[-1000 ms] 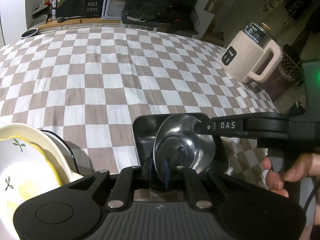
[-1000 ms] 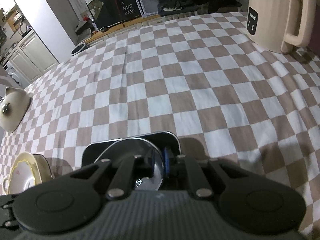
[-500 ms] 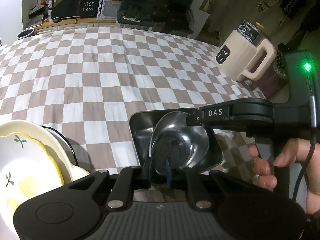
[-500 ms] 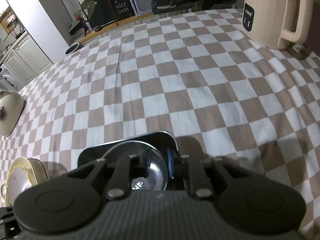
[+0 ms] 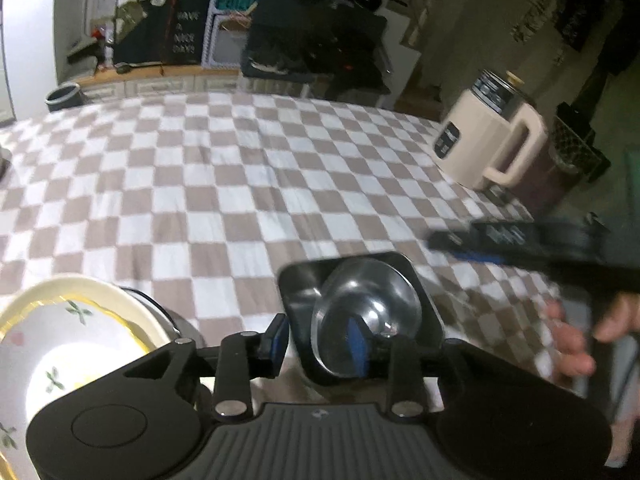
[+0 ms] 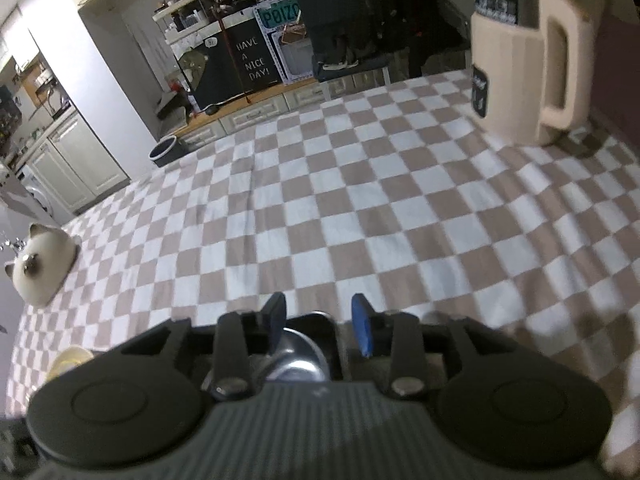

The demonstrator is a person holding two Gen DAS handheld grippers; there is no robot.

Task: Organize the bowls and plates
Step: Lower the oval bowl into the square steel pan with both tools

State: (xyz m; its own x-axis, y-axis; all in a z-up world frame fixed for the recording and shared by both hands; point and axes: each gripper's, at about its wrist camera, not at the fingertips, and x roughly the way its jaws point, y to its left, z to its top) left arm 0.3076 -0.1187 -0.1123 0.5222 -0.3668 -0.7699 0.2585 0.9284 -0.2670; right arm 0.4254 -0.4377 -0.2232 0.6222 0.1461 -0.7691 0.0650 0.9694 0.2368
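A steel bowl lies in a black square dish on the checkered cloth. My left gripper is open, its fingers astride the dish's near rim, the right pad inside the bowl. My right gripper is open and lifted above and behind the dish; the bowl shows between its fingers. It also shows blurred in the left wrist view, off to the right. A cream floral bowl stack sits at the left.
A beige kettle jug stands at the table's far right edge. A cat-shaped lidded dish sits at the left edge. A grey bin and shelves lie beyond the far edge. Checkered cloth stretches ahead.
Both grippers have opened and let go of the steel bowl, which now rests in the black dish. The right gripper has pulled back and up to the right.
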